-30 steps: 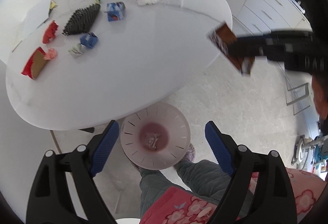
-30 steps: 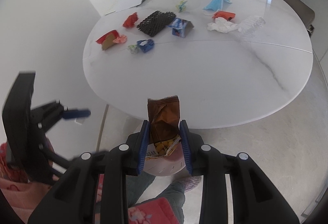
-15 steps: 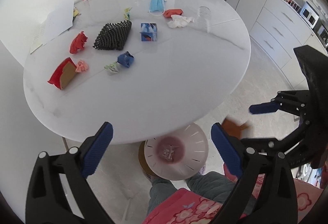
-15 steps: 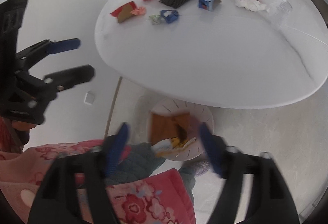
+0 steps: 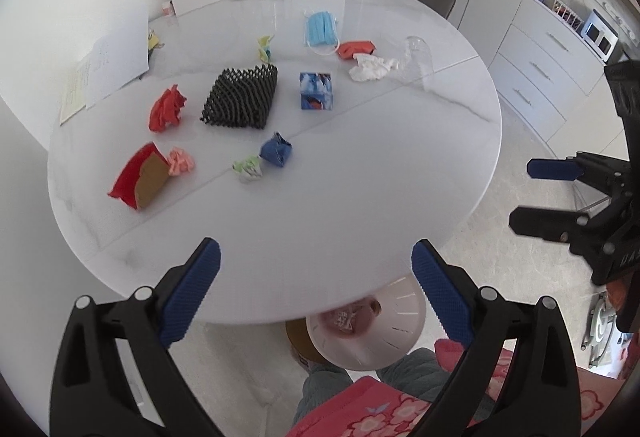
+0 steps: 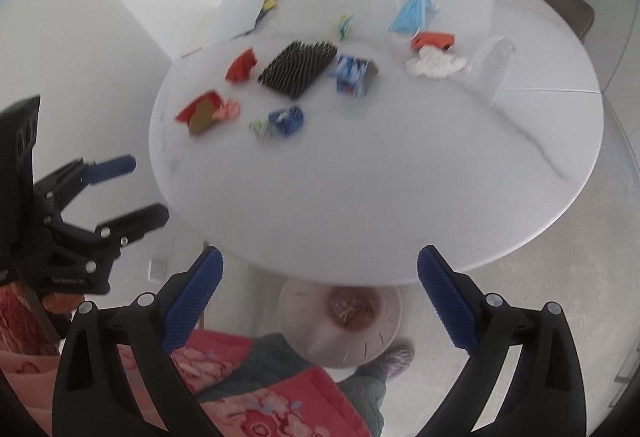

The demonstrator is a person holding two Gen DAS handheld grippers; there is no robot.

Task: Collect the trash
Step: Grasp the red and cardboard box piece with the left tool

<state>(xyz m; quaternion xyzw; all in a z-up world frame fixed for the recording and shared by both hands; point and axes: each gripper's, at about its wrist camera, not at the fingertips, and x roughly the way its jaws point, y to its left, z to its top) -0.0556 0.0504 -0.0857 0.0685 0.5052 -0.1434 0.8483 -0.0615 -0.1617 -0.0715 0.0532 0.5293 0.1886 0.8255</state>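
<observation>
- Step in hand: I'm between picks. Both grippers hang over the near edge of the round table (image 5: 360,221), nothing in either.
- My left gripper (image 5: 316,277): jaws wide apart, empty, only bare tabletop between the pads.
- My right gripper (image 6: 320,279): jaws opening, nothing between them. It also shows at 3 o'clock in the left view, pads apart and empty.
- Bin (image 5: 384,333): pale round basket on the floor under the table's near edge, at 6 o'clock in both views, by my feet. There are wrappers at its bottom.
- Trash left on the table, left view, all in the far half:
  - green-white wad (image 5: 248,168) and blue wad (image 5: 276,150), touching, around 11 o'clock; these are nearest to me
  - red-and-brown carton (image 5: 140,177) with a pink wad (image 5: 181,162) against it, 10 o'clock
  - red crumple (image 5: 168,108), black mesh piece (image 5: 242,96), blue printed box (image 5: 316,91), 11 to 12 o'clock
  - blue face mask (image 5: 321,29), orange wrapper (image 5: 355,49), white tissue (image 5: 370,67) and a clear plastic cup (image 5: 420,55) on its side, 1 o'clock
- Progress: my guess is early to midway, since a dozen or so pieces are left.
- Next move: reach forward and down onto the blue and green-white pair, the closest targets. My left gripper is better lined up.
- Watch: the wads are small and light, so come straight down over one of them; a sideways approach could just push it along.
- The right view is blurred, so I wouldn't aim from it.
</observation>
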